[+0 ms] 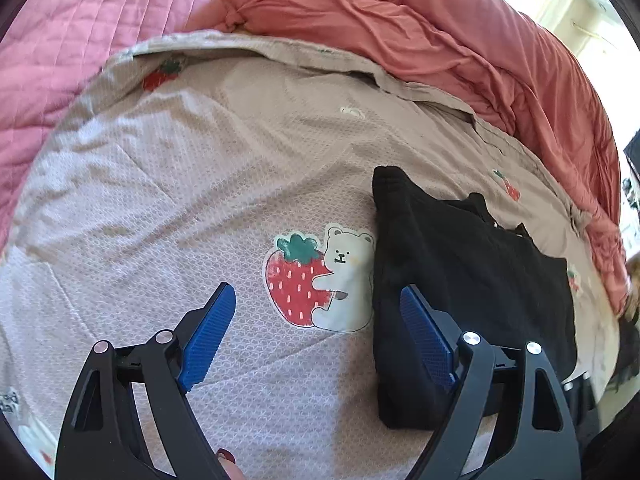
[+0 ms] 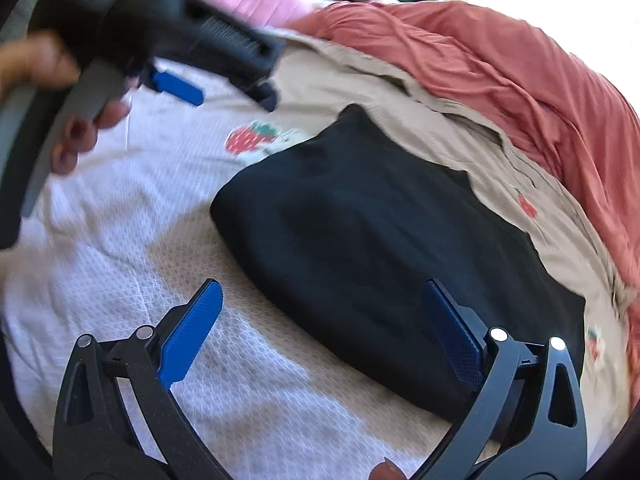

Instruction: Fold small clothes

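A folded black garment [image 1: 464, 280] lies on the beige strawberry-print bedsheet [image 1: 200, 200]. My left gripper [image 1: 318, 296] is open and empty above the sheet, its right finger over the garment's left edge. In the right wrist view the same black garment [image 2: 380, 256] lies as a flat rectangle. My right gripper [image 2: 322, 292] is open and empty above its near edge. The left gripper [image 2: 176, 84], held by a hand, shows at the upper left of that view.
A rumpled coral-red duvet [image 1: 440, 40] is bunched along the far and right side of the bed. A pink quilted blanket [image 1: 72, 40] lies at the far left. A bear-and-strawberry print [image 1: 316, 276] sits left of the garment.
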`<state>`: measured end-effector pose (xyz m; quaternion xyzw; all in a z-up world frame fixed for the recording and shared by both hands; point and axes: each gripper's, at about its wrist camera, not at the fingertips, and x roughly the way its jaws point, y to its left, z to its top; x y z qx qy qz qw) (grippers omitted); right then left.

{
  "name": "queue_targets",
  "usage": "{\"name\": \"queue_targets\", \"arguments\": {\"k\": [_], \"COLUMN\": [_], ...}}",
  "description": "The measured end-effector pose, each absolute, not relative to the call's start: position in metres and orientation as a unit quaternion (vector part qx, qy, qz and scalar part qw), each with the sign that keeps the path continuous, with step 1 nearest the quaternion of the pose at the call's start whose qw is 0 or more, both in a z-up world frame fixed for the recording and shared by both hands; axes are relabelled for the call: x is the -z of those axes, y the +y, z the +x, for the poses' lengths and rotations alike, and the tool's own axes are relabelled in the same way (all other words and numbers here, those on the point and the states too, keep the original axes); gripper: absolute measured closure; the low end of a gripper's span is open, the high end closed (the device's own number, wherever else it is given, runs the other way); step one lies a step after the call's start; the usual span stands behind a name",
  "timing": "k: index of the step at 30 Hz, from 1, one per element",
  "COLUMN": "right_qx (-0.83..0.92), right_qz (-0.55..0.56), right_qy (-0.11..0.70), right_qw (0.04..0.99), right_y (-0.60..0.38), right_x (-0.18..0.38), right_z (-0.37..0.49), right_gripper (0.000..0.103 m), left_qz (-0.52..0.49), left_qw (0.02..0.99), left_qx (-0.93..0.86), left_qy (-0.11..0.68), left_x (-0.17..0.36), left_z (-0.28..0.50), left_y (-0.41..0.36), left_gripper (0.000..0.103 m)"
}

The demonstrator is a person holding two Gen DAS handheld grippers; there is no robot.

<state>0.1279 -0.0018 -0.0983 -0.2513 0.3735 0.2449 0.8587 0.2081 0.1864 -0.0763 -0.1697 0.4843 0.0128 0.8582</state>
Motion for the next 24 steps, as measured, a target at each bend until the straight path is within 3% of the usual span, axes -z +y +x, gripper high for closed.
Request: {"name": "queue_targets", "arguments": {"k": [10,15,19,22,24], "right_qx": [-0.241,-0.231,-0.216,-0.228,-0.235], "right_qz": [-0.319,-0.338,-0.376,-0.381,-0.366], "right_qy": [0.357,0.34,0.31,0.295,0.298], "right_qw": [0.845,0.847,0.846,0.846,0.85], "right_y": [0.027,0.037,0.045,0.048,0.043], "right_x": [0.124,0.128,0.132,0.128,0.122], "right_z": [0.132,0.135,0.131,0.124,0.122], "right_gripper": [0.011,0.02,0.047,0.09,0.093], "left_qz": [-0.206,-0.223,-0.224,-0.22,-0.239], "left_qw": [0.85,0.845,0.844,0.841,0.837], "left_qx": [0.0,0.007,0.003,0.006,0.018], "left_qy": [0.485,0.486,0.487,0.495,0.493], "left_x": [0.088,0.094,0.099,0.106,0.109], "left_z": [0.223,0.232,0.238,0.243,0.245], "left_y": [0.191,0.195,0.194,0.189,0.188], "left_gripper": [0.02,0.02,0.02,0.02,0.02]}}
